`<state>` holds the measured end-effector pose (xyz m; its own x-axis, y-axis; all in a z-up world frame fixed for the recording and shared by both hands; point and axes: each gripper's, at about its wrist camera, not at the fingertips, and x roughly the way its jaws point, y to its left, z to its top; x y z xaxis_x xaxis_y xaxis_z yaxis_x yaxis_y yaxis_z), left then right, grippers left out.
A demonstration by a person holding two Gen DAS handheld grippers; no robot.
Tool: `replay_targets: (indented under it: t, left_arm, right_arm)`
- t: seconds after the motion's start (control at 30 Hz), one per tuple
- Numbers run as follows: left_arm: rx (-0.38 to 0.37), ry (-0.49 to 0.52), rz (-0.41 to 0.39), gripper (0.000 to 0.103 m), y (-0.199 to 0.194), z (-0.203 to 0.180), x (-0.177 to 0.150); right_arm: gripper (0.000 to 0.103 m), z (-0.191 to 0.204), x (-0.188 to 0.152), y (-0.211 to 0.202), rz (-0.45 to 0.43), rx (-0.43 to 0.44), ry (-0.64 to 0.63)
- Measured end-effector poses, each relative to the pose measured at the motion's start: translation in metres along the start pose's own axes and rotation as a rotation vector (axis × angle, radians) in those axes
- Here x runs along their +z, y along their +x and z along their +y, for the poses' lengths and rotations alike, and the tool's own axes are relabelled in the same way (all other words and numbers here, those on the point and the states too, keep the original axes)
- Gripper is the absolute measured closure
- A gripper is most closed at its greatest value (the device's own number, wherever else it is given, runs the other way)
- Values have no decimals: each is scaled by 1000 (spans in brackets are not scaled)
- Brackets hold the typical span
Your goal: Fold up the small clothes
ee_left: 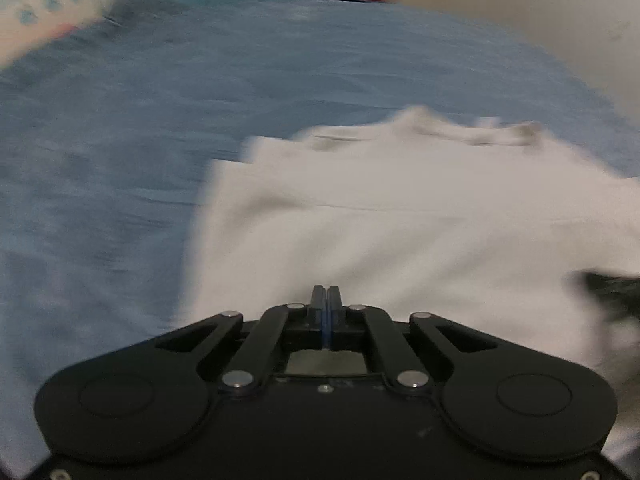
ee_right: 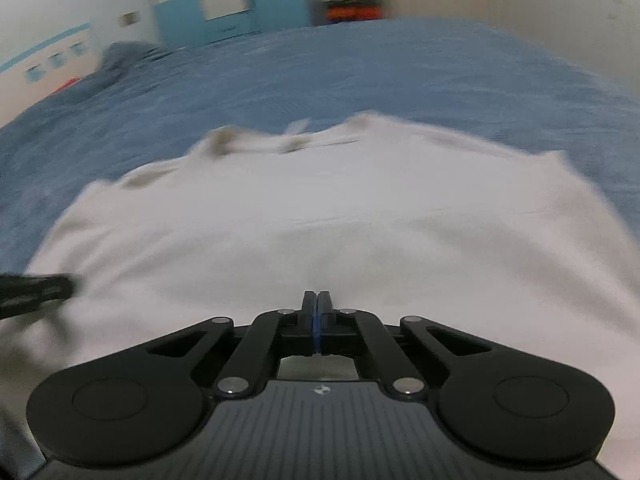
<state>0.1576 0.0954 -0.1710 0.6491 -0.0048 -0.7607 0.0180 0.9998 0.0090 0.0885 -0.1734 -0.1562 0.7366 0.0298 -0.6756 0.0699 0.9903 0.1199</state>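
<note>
Lying spread on a bed (ee_left: pixel 280 64) with a blue cover, a small white shirt (ee_left: pixel 400 240) fills the near middle of both views, its neckline toward the far side and its hem toward the cameras. Both pictures are blurred, so fine detail is lost.

Left tongs (ee_left: pixel 327 296) have their tips pressed together over the near edge of the shirt, toward its left side. Right tongs (ee_right: pixel 316 300) look the same, tips together over the near edge further right. Whether each pair is pinching the hem or simply closed above it cannot be told, since the cloth runs under the tips out of sight. Each view also catches a dark blur of the other tool at its side edge.

Judging by its wrinkles and soft outline, the shirt is light, thin and floppy. It will likely sag and crease wherever it is not supported, and could slide a little on the cover. Good places to hold seem to be the two hem corners or the shoulders, gripping both layers so the front and back lift together.

Room to work looks generous. Bare blue cover stretches away to the left of the shirt and beyond the neckline toward the far edge of the bed. A pale wall runs close along the right side. Cupboards and shelves stand well past the far edge.
</note>
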Motion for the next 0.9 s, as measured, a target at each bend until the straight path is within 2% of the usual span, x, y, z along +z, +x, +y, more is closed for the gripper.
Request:
replay_targets:
  t: [0.2, 0.3, 0.37, 0.43, 0.53, 0.63, 0.77, 0.9]
  left_arm:
    - [30, -92, 16, 99, 3, 43, -5]
    - [61, -83, 11, 98, 3, 47, -5]
    - [61, -79, 12, 98, 4, 47, -6]
    - [80, -46, 8, 98, 8, 48, -8]
    - [99, -33, 5, 98, 11, 47, -5]
    - [86, -32, -18, 98, -4, 41, 4]
    - [1, 0, -83, 98, -22, 20, 19]
    - [-99, 86, -133, 98, -20, -22, 29]
  right_arm:
    - [103, -60, 3, -18, -34, -159, 69]
    - [103, -87, -1, -29, -55, -272, 97]
    - [103, -109, -4, -32, -46, -276, 139]
    - [103, -120, -7, -31, -46, -372, 153]
    - [103, -130, -7, -39, -43, -358, 184]
    - [103, -115, 1, -49, -80, -359, 165]
    - [103, -75, 18, -57, -143, -242, 100]
    - [103, -10, 27, -38, -143, -112, -4]
